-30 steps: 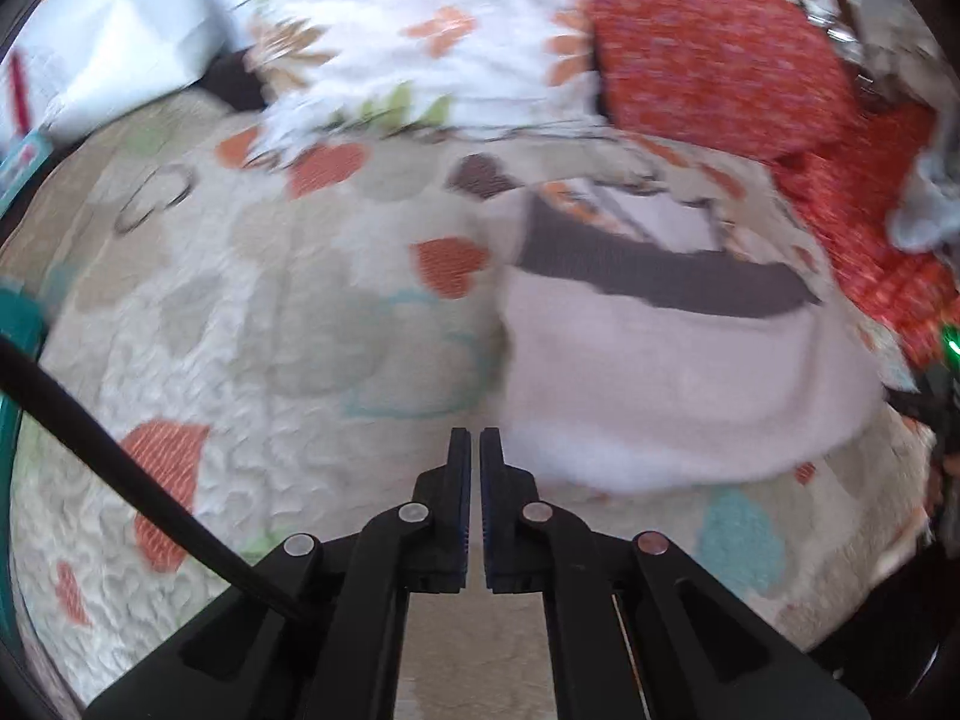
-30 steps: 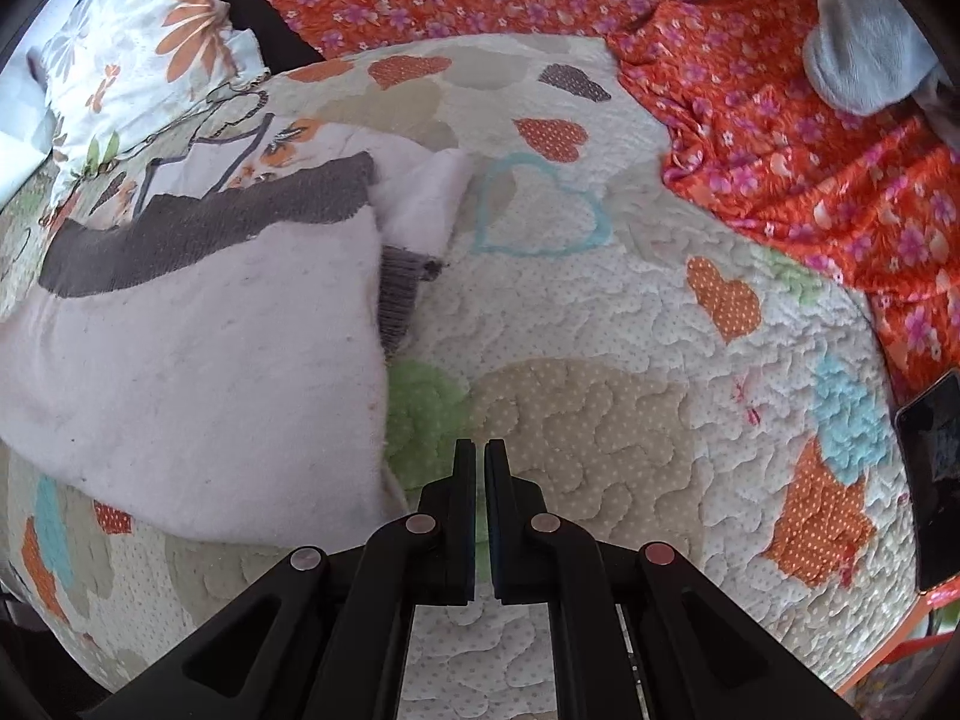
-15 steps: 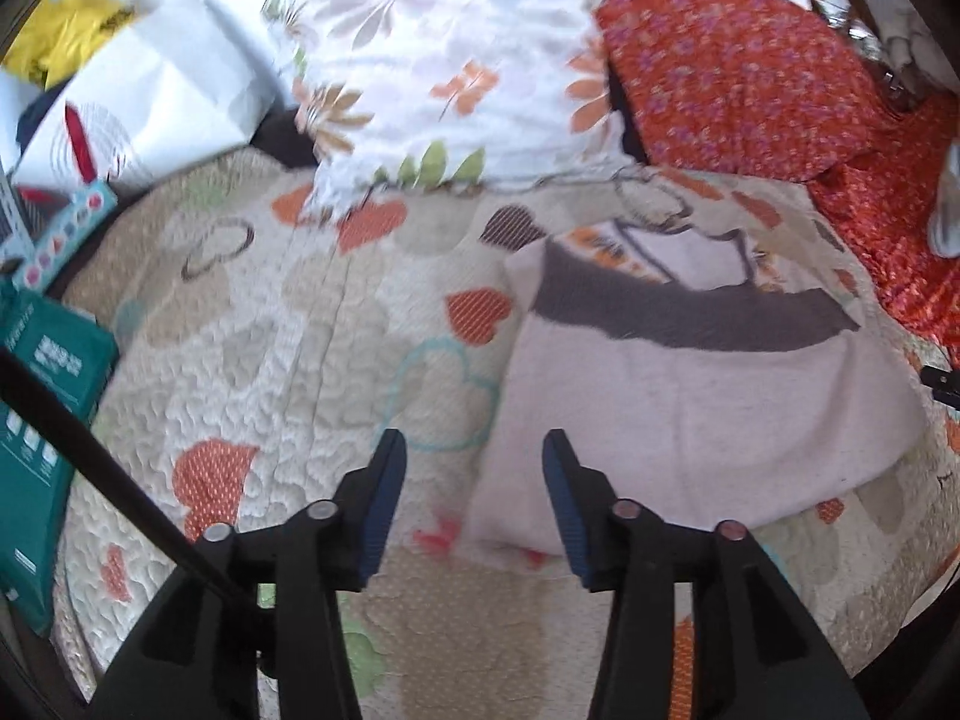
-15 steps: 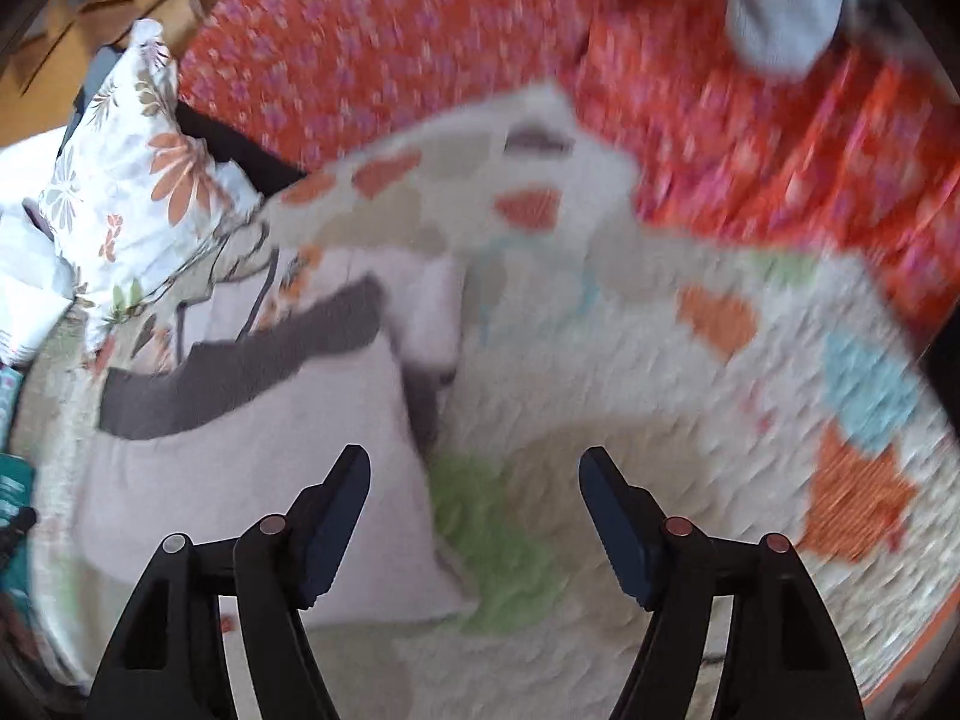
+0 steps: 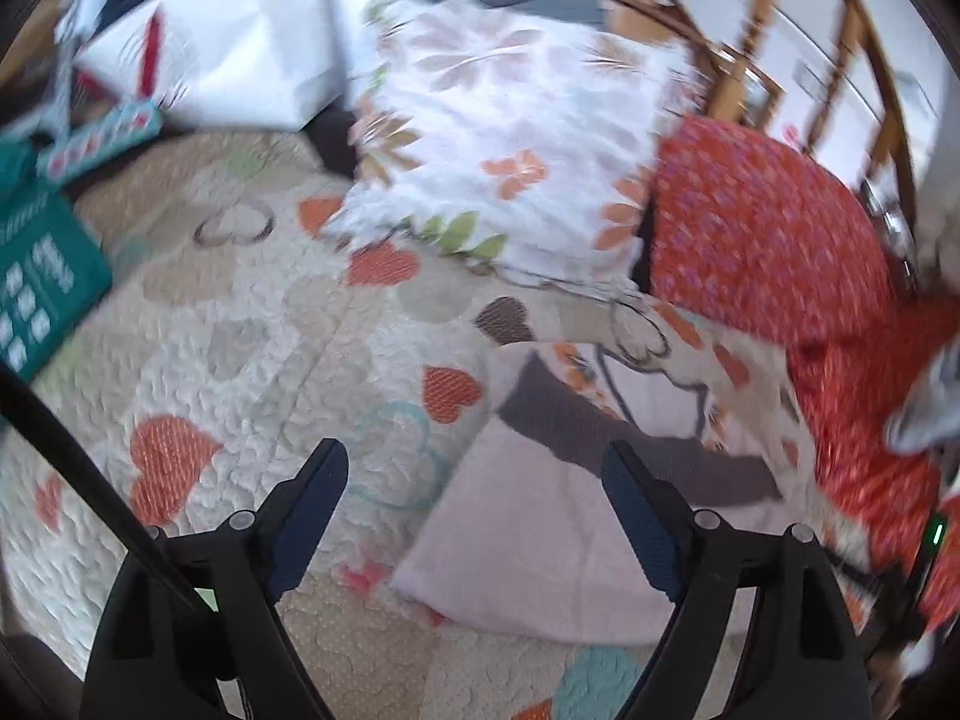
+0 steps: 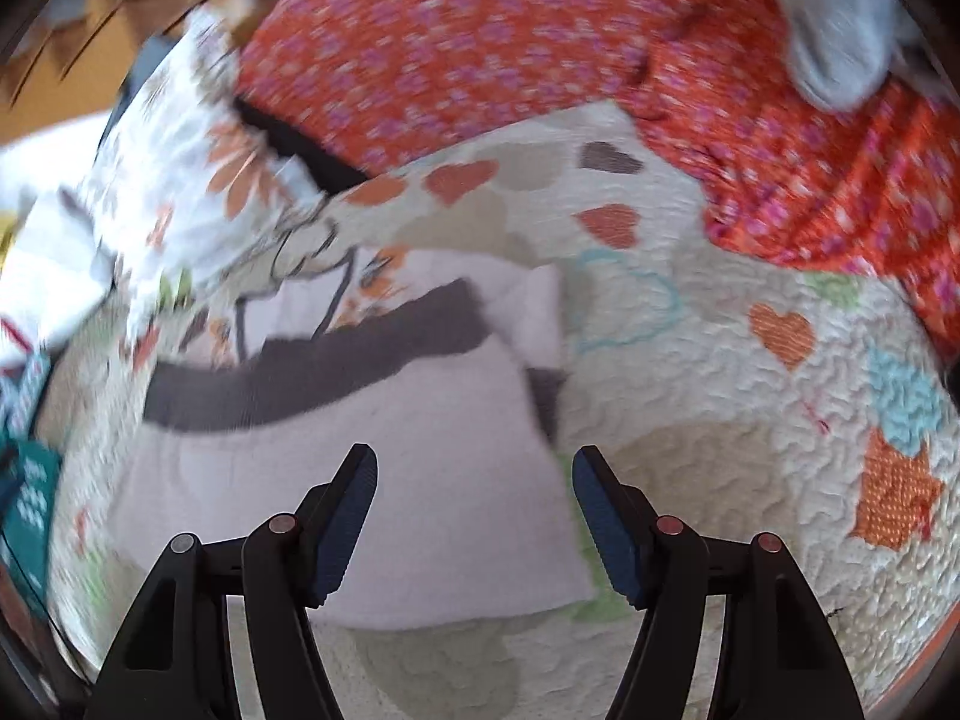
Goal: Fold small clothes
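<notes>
Heart-patterned quilt (image 5: 252,336) fills the bed, with a red floral pillow (image 5: 762,240) and a white floral pillow (image 5: 510,138) up top. The folded pale garment (image 6: 384,480) with its grey band lies flat on the quilt. Left gripper (image 5: 474,504) is opening, nothing between its jaws; right gripper (image 6: 474,510) stands spread wide above the garment, holding nothing.
</notes>
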`<state>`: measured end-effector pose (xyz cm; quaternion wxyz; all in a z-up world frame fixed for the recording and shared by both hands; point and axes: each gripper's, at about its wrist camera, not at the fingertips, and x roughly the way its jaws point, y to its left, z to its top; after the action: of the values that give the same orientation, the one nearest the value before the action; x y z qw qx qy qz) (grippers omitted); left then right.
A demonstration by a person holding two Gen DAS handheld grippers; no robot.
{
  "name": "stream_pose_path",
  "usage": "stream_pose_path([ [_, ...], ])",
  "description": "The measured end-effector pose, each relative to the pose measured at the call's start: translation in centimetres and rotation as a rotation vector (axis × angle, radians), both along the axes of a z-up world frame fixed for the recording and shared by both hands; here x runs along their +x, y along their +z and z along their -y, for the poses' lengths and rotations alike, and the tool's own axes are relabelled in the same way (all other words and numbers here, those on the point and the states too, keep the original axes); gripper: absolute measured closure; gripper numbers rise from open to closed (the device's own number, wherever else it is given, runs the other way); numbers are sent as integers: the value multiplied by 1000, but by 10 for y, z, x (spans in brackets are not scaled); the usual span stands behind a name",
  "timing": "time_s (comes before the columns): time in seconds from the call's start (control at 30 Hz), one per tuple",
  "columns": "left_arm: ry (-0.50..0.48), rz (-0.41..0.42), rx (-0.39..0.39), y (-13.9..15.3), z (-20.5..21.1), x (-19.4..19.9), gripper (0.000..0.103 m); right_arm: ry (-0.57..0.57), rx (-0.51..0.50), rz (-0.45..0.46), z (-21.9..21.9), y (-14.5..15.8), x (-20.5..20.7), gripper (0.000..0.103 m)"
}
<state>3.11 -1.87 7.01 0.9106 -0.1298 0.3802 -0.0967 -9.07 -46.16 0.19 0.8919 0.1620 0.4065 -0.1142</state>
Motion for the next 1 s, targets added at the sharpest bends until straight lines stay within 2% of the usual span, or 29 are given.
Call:
stream_pose_path([
  [0.1,28,-79,-33,-23,-13,17,18,47,-53,-38,-22,-15,10,30],
  [0.27,24,-91,66,-39,2,48,18,94,-76,-85,-40,-33,29,30],
  [0.4,-17,-114,83,-52,25,75,18,125,-80,-84,-49,-37,39,30],
  [0.53,-29,-192,82,-77,50,110,18,150,-64,-90,-52,-37,46,30],
  [0.57,-29,-209,96,-83,54,117,18,155,-55,-92,-51,-37,49,30],
  [0.67,1,-297,199,-110,65,136,18,165,-48,-97,-49,-36,58,30],
  [0.73,21,-346,180,-120,62,140,18,165,-48,-98,-44,-36,61,30],
  [0.8,37,-353,148,-118,57,138,18,156,-43,-98,-39,-34,62,30],
  [0.87,23,-354,147,-111,57,133,18,136,-30,-96,-30,-33,60,30],
  [1.0,18,-309,108,-90,50,112,18,78,7,-72,-6,-26,48,30],
])
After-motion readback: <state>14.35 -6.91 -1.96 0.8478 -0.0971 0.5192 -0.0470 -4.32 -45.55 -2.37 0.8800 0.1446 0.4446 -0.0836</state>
